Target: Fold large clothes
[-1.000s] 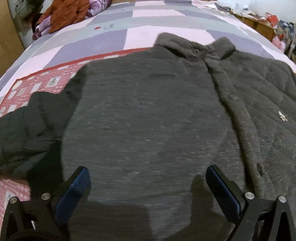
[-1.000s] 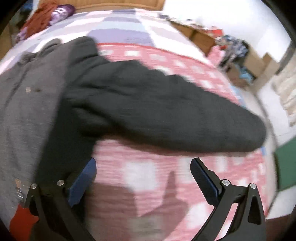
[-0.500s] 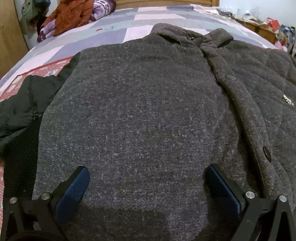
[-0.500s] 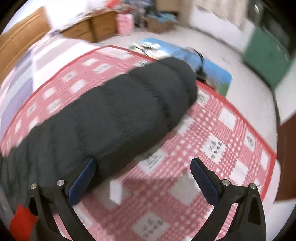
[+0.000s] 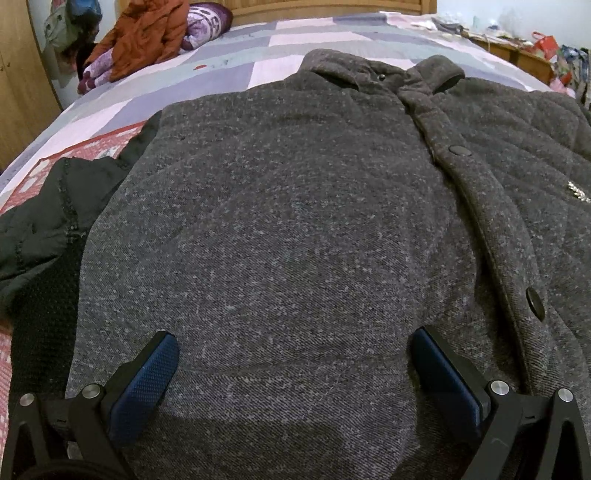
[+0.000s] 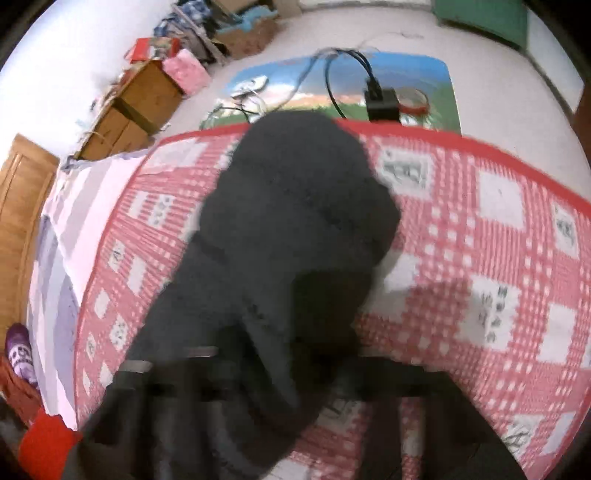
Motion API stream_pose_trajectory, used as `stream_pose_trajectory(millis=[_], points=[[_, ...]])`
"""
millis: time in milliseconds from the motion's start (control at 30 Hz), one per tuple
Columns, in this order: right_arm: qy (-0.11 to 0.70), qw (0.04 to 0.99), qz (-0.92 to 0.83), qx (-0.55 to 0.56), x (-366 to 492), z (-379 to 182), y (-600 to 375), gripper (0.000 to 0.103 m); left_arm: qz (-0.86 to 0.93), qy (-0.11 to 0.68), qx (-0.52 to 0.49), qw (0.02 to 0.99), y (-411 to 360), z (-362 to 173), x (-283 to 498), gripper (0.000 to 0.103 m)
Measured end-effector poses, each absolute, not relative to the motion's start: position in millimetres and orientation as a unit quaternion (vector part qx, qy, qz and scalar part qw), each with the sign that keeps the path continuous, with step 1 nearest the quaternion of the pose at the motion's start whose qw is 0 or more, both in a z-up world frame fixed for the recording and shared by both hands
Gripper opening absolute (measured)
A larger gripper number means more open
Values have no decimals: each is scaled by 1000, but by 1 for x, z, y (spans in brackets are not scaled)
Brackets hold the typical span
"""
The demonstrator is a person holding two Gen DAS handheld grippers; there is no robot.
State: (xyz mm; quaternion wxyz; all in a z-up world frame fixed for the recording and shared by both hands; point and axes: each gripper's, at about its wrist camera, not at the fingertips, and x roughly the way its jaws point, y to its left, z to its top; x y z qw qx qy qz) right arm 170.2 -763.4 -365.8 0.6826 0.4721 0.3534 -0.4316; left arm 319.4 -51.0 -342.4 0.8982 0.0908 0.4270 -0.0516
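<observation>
A dark grey tweed coat (image 5: 295,206) lies buttoned and face up on the bed, collar at the far end. My left gripper (image 5: 291,369) hovers low over its front panel, jaws wide open with only flat cloth under them. The coat's black quilted sleeve (image 6: 295,221) stretches across the red checked blanket (image 6: 480,229) toward the bed's edge. My right gripper (image 6: 291,365) is blurred and its jaws are closing on this sleeve, which is bunched between them. The coat's other black sleeve (image 5: 40,214) lies crumpled at the left in the left wrist view.
Orange and purple clothes (image 5: 147,33) are piled at the headboard corner. Beyond the bed's edge, a picture mat (image 6: 351,85) on the floor carries cables and a black box (image 6: 382,103). Wooden cabinets (image 6: 129,110) stand along the wall.
My right gripper swung along the sleeve, rolled, and closed from wide open onto it. My left gripper sank a little toward the coat front, still open.
</observation>
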Motion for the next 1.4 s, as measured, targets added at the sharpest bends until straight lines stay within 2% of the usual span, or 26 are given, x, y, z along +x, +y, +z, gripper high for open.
stream_pose_trajectory(millis=[33,133,267,467,633,800,1000,1167,1400], points=[[347,694,-427,464,169,-360,-762,16,-52,427,91,898,-51,-343,319,103],[327,720,-451,413,167,-332,-754,11,-51,427,92,898,-51,-343,320,103],[333,756,-480,296,192,-289,-734,10,-51,427,92,898,-51,-343,320,103],[322,862,-388,42,267,-219,-620,10,-50,426,94,899,-51,-342,320,103],[297,919,-255,-42,310,-192,-498,9,-47,433,96,895,-53,-338,321,103],[306,943,-114,-65,347,-208,-363,9,-42,442,72,893,-42,-317,318,103],[360,925,-18,-119,363,-265,-230,9,-29,434,39,900,1,-284,302,103],[386,913,-2,-133,375,-300,-177,9,-5,449,29,893,43,-284,283,103],[365,919,38,-144,382,-307,-122,9,20,470,-6,882,83,-300,269,103]])
